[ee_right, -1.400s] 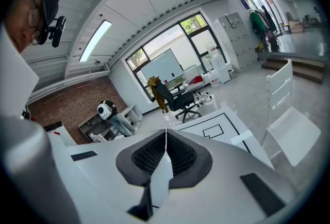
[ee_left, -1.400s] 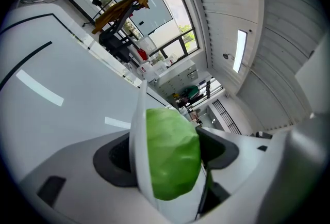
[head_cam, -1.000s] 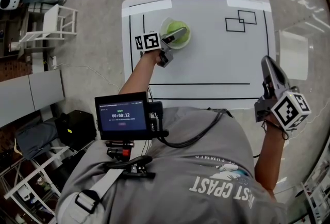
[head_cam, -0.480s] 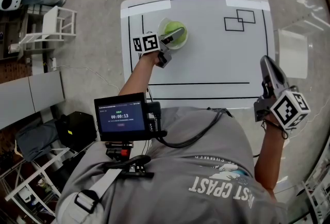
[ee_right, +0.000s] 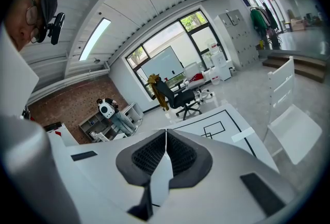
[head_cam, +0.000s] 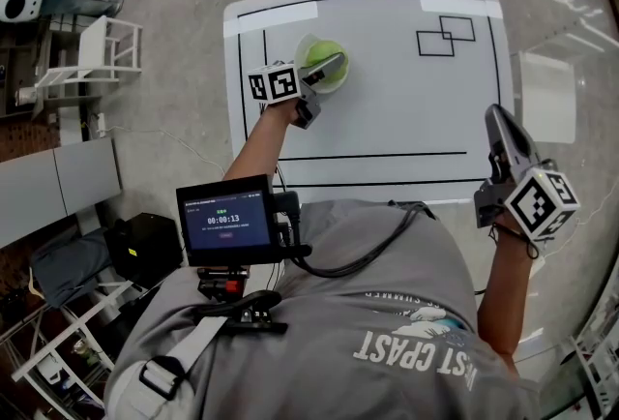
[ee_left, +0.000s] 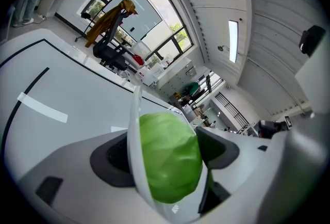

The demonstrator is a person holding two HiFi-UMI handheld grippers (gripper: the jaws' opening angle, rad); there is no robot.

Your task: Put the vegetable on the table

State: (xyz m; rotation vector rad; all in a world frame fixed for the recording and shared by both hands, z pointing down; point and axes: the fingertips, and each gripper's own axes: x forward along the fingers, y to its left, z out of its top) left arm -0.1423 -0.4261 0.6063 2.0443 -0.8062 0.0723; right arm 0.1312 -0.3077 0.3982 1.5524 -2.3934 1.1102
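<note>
Two tools: left tool (head_cam: pixel 327 70) clamps bowl (head_cam: pixel 306 48) with vegetable (head_cam: pixel 326 51) over white table (head_cam: pixel 387 108); right tool (head_cam: pixel 496 118) clenched; grey floor (head_cam: pixel 174 2).

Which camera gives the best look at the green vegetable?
The left gripper view: the vegetable fills the middle, close up. The head view shows it small, in a bowl, partly under the left hand-held gripper. The right gripper view misses it.

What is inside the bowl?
A green leafy vegetable fills the bowl. The bowl's floor under it is covered, so anything beneath cannot be seen.
</note>
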